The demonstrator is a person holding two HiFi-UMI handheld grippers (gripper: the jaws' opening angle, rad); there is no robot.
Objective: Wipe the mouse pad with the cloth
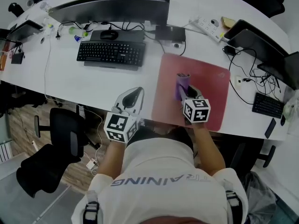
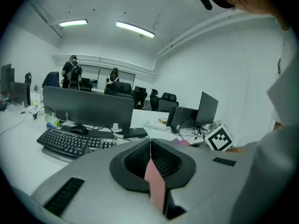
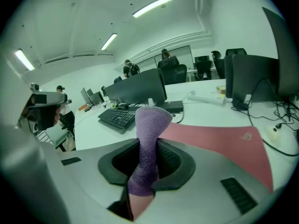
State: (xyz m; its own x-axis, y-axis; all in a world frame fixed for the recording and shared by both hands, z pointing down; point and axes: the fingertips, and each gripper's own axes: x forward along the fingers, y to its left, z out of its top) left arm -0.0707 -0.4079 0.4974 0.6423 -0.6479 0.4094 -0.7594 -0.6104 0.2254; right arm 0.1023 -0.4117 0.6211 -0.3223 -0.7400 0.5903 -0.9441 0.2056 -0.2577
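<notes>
A pink mouse pad lies on the white desk, right of centre; in the right gripper view the mouse pad stretches ahead and to the right. My right gripper hovers over the pad's middle, shut on a purple cloth. The cloth sticks up between the jaws, folded over at the top. My left gripper rests over the desk's front edge just left of the pad. Its jaws are closed on each other with nothing held, as the left gripper shows in its own view.
A black keyboard, a mouse and a wide monitor stand behind and left of the pad. A power strip, cables and laptops crowd the right. An office chair stands below the desk edge at left.
</notes>
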